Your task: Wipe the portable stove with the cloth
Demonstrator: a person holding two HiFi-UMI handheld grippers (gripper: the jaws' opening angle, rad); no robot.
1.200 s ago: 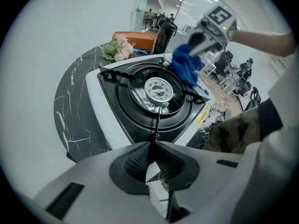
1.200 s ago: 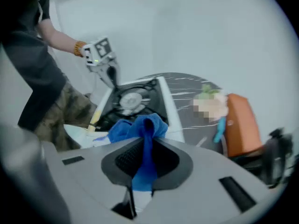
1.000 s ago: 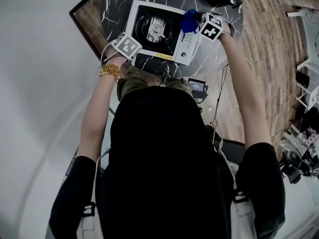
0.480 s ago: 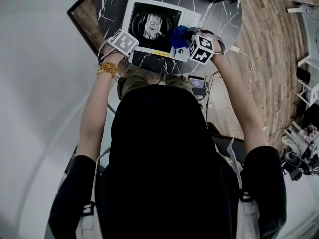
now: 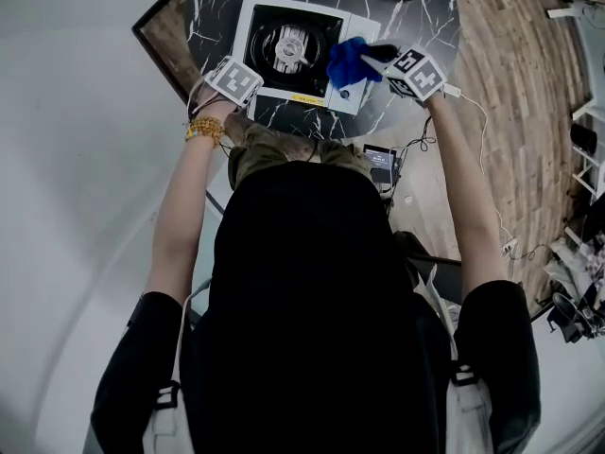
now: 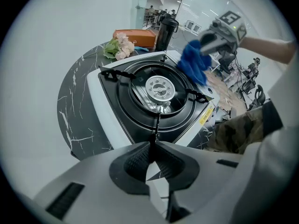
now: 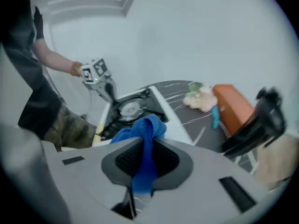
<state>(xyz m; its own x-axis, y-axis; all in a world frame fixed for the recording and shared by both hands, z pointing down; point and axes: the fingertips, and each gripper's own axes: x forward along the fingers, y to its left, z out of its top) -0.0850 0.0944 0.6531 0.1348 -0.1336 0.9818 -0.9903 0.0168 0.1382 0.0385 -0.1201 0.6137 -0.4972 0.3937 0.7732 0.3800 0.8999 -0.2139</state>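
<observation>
At the left of the table (image 5: 210,8), our left gripper (image 6: 152,148) points steeply down at the near corner of the stove (image 6: 122,107), jaws pressed together. A thin prong of the pan support (image 6: 158,125) runs right up to them, and we cannot tell whether they pinch it or merely rest there. Either way, we judge this hand's job is to steady the stove, so it should hold firm.

In the middle, the burner (image 6: 158,88) looks bare.

To the right, the blue cloth (image 5: 346,61) hangs bunched over the stove's right side, near the white panel; whether it touches we cannot tell. Our right gripper (image 7: 144,158) is clamped on it, a fold pinched between the pads. To wipe well, we think we should lower the bunch until it spreads flat. Then we draw it in overlapping strokes along the panel and rim with light pressure, steering loose folds clear of the prongs, which would likely snag them.

Farthest right, flowers (image 7: 200,97) and an orange box (image 7: 232,107) lie well apart from the work.
</observation>
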